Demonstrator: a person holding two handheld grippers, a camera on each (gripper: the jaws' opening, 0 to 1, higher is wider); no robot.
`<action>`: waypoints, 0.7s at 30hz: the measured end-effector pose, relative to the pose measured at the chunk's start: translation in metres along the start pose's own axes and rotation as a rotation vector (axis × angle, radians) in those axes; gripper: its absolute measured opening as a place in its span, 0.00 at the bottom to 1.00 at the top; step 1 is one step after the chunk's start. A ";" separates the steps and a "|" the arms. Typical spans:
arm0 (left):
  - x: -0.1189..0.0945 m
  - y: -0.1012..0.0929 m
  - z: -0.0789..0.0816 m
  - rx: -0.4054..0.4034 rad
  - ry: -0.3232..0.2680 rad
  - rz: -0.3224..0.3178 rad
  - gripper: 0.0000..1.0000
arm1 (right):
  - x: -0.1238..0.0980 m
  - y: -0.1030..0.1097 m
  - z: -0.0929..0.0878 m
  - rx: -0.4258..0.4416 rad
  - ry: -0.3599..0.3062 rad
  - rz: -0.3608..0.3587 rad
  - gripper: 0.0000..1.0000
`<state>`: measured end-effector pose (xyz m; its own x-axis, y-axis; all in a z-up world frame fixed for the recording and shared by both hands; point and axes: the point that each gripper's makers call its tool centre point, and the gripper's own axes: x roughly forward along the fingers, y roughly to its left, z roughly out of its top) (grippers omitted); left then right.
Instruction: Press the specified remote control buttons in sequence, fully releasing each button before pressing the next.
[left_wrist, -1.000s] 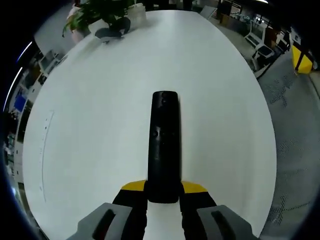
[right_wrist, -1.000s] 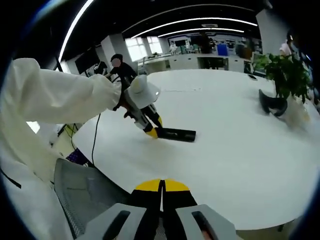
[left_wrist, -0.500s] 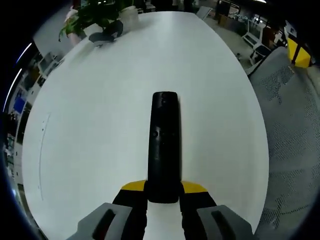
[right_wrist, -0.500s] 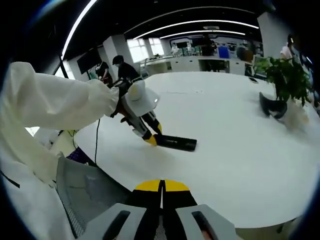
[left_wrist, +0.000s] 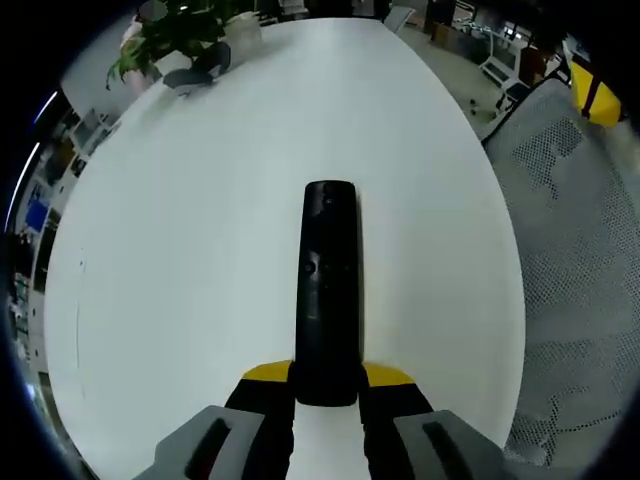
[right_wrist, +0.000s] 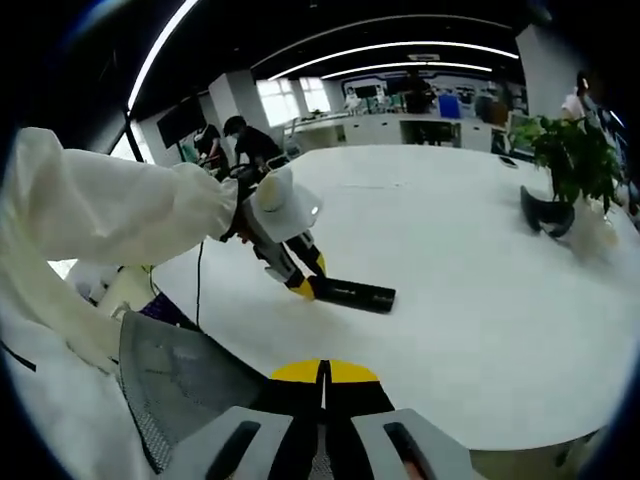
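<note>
The remote (left_wrist: 329, 290) is clamped at its near end by the left gripper (left_wrist: 327, 400), long axis straight ahead over the table (left_wrist: 180, 250); the right gripper (right_wrist: 324, 385), clenched empty, is held well apart near the table edge.

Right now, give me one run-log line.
left gripper: shut on remote control | right gripper: shut, empty | table: remote flat

Remote control (left_wrist: 329, 290) between left gripper (left_wrist: 328, 385) jaws
</note>
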<state>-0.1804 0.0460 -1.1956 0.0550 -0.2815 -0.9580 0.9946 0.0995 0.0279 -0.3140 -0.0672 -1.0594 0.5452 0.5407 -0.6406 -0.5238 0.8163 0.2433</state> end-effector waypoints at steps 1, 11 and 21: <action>0.000 -0.001 0.000 0.000 0.000 0.000 0.24 | 0.000 0.001 0.000 -0.002 0.001 0.002 0.00; -0.001 -0.016 0.000 -0.005 -0.013 -0.001 0.24 | 0.001 0.011 -0.006 -0.025 0.020 0.017 0.00; -0.002 -0.030 0.000 -0.007 -0.001 0.002 0.24 | 0.000 0.008 -0.006 -0.023 0.024 -0.003 0.00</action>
<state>-0.2108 0.0437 -1.1950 0.0568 -0.2823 -0.9576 0.9939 0.1065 0.0276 -0.3222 -0.0613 -1.0621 0.5309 0.5327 -0.6591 -0.5372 0.8131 0.2244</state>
